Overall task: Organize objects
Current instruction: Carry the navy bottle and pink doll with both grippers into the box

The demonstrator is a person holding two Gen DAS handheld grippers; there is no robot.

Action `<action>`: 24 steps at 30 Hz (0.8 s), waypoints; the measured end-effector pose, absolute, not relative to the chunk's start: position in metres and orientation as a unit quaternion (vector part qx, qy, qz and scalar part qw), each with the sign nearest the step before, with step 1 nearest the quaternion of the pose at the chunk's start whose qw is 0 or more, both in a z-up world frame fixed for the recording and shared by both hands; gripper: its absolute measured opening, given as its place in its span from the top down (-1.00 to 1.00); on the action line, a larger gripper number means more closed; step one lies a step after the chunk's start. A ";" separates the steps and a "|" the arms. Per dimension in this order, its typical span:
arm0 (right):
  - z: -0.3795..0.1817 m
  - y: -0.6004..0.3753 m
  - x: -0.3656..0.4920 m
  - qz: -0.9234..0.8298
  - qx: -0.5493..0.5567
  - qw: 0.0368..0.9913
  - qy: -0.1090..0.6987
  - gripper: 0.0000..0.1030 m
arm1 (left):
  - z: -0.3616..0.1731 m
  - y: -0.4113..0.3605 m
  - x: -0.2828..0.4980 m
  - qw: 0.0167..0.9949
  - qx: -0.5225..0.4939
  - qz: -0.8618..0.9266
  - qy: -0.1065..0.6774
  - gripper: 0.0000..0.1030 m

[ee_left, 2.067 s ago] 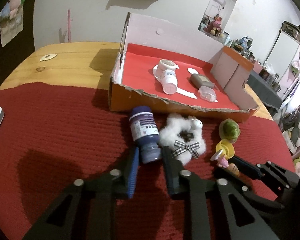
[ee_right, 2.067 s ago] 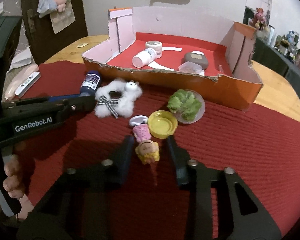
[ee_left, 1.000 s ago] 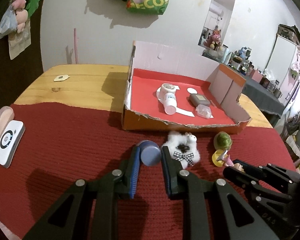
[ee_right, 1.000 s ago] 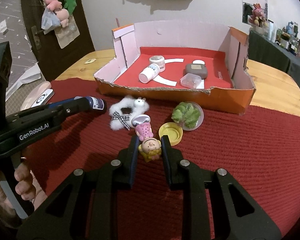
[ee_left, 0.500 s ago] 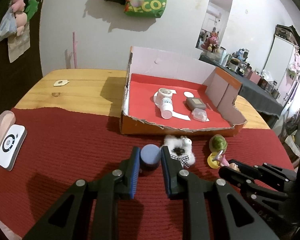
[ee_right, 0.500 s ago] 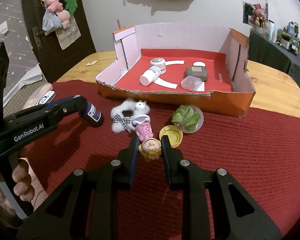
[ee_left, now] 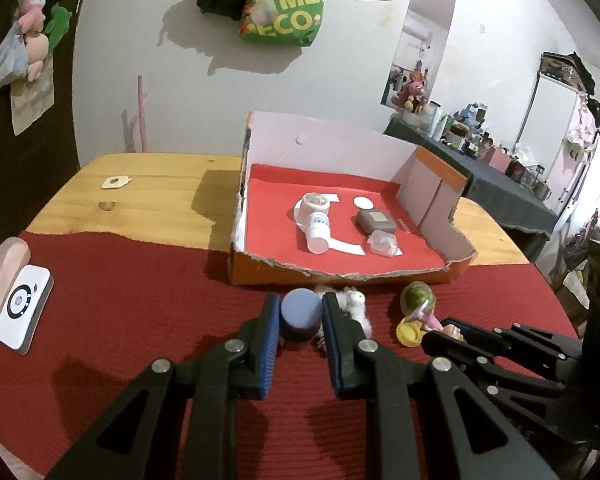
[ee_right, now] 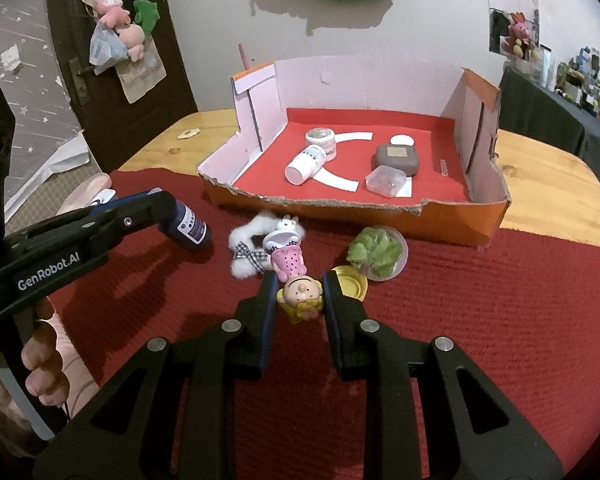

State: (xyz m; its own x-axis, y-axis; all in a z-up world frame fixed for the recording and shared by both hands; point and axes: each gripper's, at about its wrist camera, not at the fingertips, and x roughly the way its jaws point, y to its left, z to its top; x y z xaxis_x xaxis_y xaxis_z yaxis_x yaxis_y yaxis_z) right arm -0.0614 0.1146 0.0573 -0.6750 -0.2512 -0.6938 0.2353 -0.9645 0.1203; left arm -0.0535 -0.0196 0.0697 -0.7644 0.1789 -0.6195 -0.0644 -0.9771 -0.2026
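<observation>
Clamping a dark blue bottle [ee_left: 301, 315] between its pads, the left gripper [ee_left: 300, 322] holds it tilted above the red cloth [ee_left: 140, 300] on the table [ee_left: 148, 196]. Just right of it, the right gripper [ee_right: 299, 300] is clenched on a small round-headed figurine [ee_right: 300, 294] with a pink spotted piece at its far end. A white fluffy toy [ee_right: 246, 248], a yellow lid [ee_right: 350, 282] and a clear lid of green stuff [ee_right: 376, 252] lie close ahead. Beyond them stands the torn cardboard box [ee_right: 460, 220], holding a white bottle [ee_right: 306, 164], a grey case [ee_right: 396, 158] and a clear tub [ee_right: 386, 182].
</observation>
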 end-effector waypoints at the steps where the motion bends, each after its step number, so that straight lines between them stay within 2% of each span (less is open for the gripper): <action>1: 0.059 0.115 -0.062 -0.916 0.379 0.133 -0.010 0.59 | 0.072 -0.019 -0.053 0.067 -0.335 0.936 -0.084 0.57; 24: 0.090 0.132 -0.099 -0.918 0.373 0.135 0.003 0.59 | 0.111 0.000 -0.084 0.103 -0.298 0.946 -0.072 0.57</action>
State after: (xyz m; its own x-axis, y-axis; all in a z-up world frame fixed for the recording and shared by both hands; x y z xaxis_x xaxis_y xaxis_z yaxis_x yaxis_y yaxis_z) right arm -0.0986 0.1322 0.0903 -0.6857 -0.2455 -0.6852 0.2501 -0.9636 0.0949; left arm -0.0842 -0.0005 0.1113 -0.8008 0.2377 -0.5497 -0.1522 -0.9685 -0.1972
